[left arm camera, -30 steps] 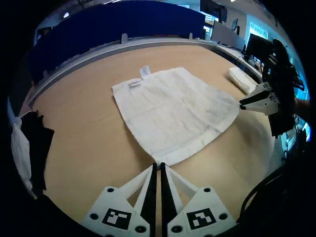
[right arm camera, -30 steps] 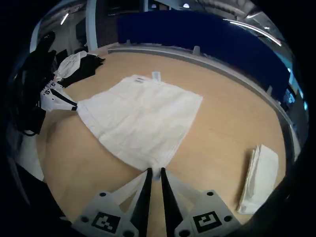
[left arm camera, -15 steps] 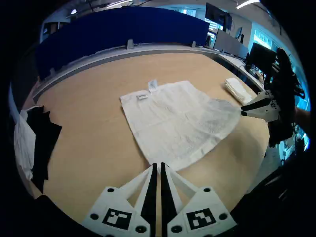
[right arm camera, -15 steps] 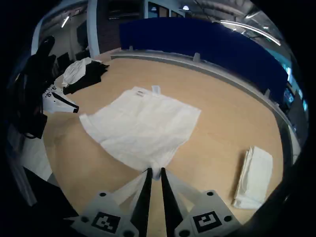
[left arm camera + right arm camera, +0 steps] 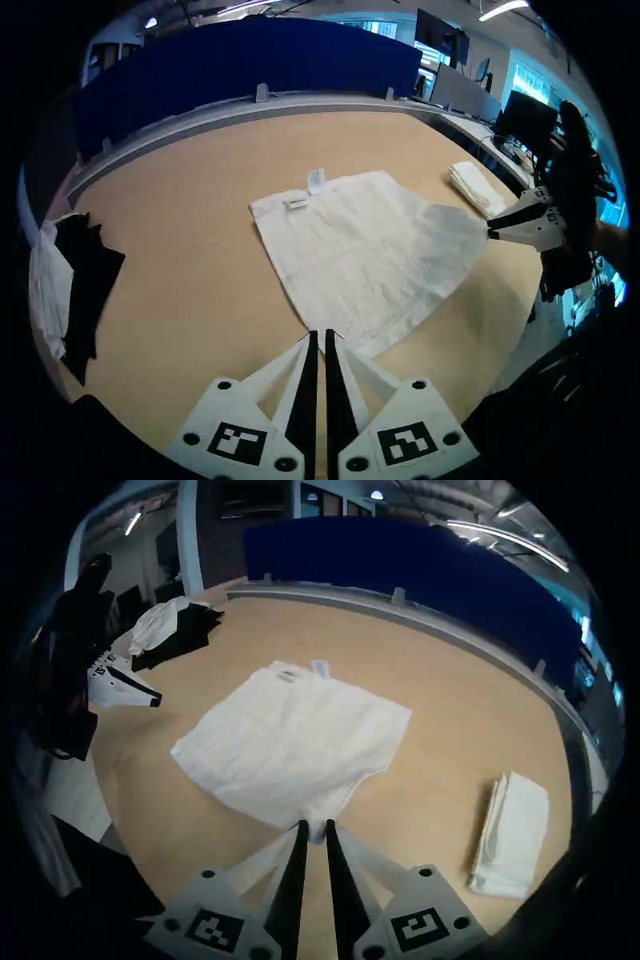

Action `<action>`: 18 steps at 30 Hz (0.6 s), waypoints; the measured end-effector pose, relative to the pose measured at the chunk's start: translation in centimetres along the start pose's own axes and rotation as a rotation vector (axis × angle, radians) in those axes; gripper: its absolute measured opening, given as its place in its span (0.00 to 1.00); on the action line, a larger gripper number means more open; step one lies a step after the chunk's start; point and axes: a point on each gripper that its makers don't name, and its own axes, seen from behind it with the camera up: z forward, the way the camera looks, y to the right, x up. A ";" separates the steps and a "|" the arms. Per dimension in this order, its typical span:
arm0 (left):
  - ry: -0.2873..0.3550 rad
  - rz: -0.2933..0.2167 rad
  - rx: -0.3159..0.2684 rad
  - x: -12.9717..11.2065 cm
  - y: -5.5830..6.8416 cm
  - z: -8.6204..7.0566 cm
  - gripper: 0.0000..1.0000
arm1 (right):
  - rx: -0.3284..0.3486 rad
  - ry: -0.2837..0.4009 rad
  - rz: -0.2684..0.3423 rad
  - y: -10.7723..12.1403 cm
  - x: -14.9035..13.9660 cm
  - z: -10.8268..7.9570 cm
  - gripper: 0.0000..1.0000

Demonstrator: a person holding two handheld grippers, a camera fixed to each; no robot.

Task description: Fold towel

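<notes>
A pale wooden table (image 5: pixel 184 264) curves through an open office, backed by a blue partition (image 5: pixel 240 60), with monitors on desks beyond. The white towel (image 5: pixel 368 248) lies spread near the middle of the table, mostly flat, its sewn tag (image 5: pixel 316 180) at the far corner. The right gripper (image 5: pixel 314 824) has its jaws pressed close on the towel's near corner, a bit of white cloth showing between the fingertips; in the left gripper view, its tip meets that same corner at the towel's right edge, which rises slightly there. The left gripper (image 5: pixel 318 334) has its fingers drawn together with only a thin dark slit between them. In its own view another towel corner sits just beyond the tips, but in the right gripper view this gripper is apart from that corner, which rests on the wood. A folded white cloth (image 5: pixel 512 836) lies well apart from the towel near the table edge, and a pile of black and white fabric (image 5: pixel 172 624) sits at the opposite end.
</notes>
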 end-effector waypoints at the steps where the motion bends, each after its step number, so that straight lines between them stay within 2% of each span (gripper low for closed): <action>1: -0.001 0.003 -0.001 0.0 0.1 0.0 0.06 | 0.000 0.000 0.001 0.0 0.0 0.0 0.17; 4: -0.012 0.014 0.001 -0.2 0.2 0.2 0.07 | 0.000 -0.001 0.001 0.1 -0.1 0.0 0.17; 8: -0.026 0.027 -0.008 -0.7 0.5 0.4 0.30 | -0.002 -0.004 -0.001 0.3 -0.3 0.0 0.17; 12: -0.036 0.017 -0.038 -1.0 1.2 0.5 0.54 | -0.002 -0.005 0.000 0.4 -0.4 0.0 0.17; 18: -0.052 0.007 -0.051 -1.5 1.6 0.9 0.60 | 0.000 -0.001 0.001 0.3 -0.4 0.0 0.17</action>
